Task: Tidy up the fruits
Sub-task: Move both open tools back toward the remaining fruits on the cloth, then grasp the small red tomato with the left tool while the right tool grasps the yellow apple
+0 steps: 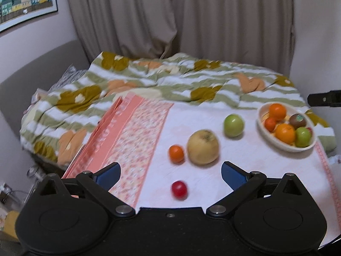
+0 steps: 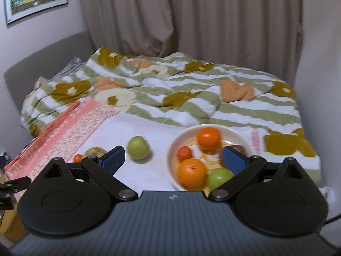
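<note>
My left gripper (image 1: pixel 170 173) sat at the bottom of its frame, blue pads (image 1: pixel 108 175) spread wide, nothing between them. Nearest, low centre, a small round red fruit (image 1: pixel 179 189) lay on the pale pink-white cloth (image 1: pixel 255 166), between the pads in the picture but not touching either. Just above it, a small orange citrus (image 1: pixel 176 153) sat just beside a large yellowish pear-like fruit (image 1: pixel 203 147); touching or not, couldn't tell through the blur. Further up and right, a loose green apple (image 1: pixel 233 125) stood apart. At the right edge, the cream oval bowl (image 1: pixel 283 146) held two large oranges, a small red-orange fruit, a brown kiwi-like fruit and a green apple. A pink floral-patterned folded cloth (image 1: pixel 136 132) ran along the left. Behind, the green-striped flowered quilt (image 1: pixel 149 81), then beige curtains (image 1: pixel 170 17), and a framed harbour picture (image 1: pixel 25 0) upper left.

My right gripper (image 2: pixel 173 160) was also spread wide and empty, low in its frame. The bowl (image 2: pixel 172 149) lay just past the pads, right of centre, with its near large orange (image 2: pixel 191 172) and a green apple (image 2: pixel 219 178) closest. The right blue pad (image 2: pixel 234 160) covered part of the bowl's contents. The loose green apple (image 2: pixel 138 147) sat left of the bowl on the cloth. The pear-like fruit (image 2: pixel 93 151) and small citrus (image 2: pixel 77 157) peeked out behind the left pad.
</note>
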`<state>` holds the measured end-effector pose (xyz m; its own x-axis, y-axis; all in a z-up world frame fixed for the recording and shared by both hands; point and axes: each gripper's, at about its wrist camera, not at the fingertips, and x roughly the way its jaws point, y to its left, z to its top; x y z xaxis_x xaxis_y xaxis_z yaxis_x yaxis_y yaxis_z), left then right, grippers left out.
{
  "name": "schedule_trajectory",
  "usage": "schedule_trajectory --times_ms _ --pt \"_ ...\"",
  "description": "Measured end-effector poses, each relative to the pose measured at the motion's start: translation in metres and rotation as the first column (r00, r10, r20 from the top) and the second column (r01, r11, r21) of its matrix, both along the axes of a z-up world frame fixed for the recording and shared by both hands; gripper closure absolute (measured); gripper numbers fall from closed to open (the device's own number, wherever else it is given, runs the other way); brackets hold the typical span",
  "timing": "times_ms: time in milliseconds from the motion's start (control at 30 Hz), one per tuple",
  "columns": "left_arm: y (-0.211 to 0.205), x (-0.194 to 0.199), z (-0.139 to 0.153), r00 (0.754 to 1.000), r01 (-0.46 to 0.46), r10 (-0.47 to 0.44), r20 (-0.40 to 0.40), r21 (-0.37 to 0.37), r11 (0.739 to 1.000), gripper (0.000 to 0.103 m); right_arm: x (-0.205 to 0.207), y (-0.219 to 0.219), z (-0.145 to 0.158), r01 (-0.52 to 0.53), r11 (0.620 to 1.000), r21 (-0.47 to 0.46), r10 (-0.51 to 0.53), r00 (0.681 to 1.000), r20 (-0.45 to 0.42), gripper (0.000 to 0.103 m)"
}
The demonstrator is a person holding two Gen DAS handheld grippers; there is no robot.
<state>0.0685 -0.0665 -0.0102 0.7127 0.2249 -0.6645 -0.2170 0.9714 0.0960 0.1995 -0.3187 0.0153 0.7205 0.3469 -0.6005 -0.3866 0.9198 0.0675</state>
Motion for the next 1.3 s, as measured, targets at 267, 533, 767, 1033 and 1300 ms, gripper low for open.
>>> schedule_trajectory --times_ms 267,533,767,1033,1300 --pt "0.028 0.021 -0.035 0.993 -0.01 0.004 -0.118 -0.053 0.999 0.001 0.024 0.06 -0.032 -0.149 0.987 -0.052 0.146 0.988 -0.058 0.0" --pt "0.034 0.046 -0.068 0.982 0.045 -0.067 -0.176 -0.126 0.991 0.005 0.054 0.105 -0.069 -0.273 0.959 -0.077 0.261 0.955 -0.138 0.0" --pt "0.03 0.063 -0.092 0.97 0.067 -0.1 -0.221 -0.151 0.986 0.026 0.07 0.131 -0.091 -0.341 0.936 -0.092 0.319 0.928 -0.191 0.0" --pt "0.03 0.072 -0.109 0.961 0.062 -0.106 -0.255 -0.176 0.982 0.054 0.075 0.153 -0.109 -0.418 0.905 -0.078 0.39 0.889 -0.239 0.0" --pt "0.03 0.075 -0.109 0.964 0.069 -0.105 -0.244 -0.151 0.986 0.069 0.077 0.169 -0.118 -0.471 0.878 -0.079 0.439 0.861 -0.258 0.0"
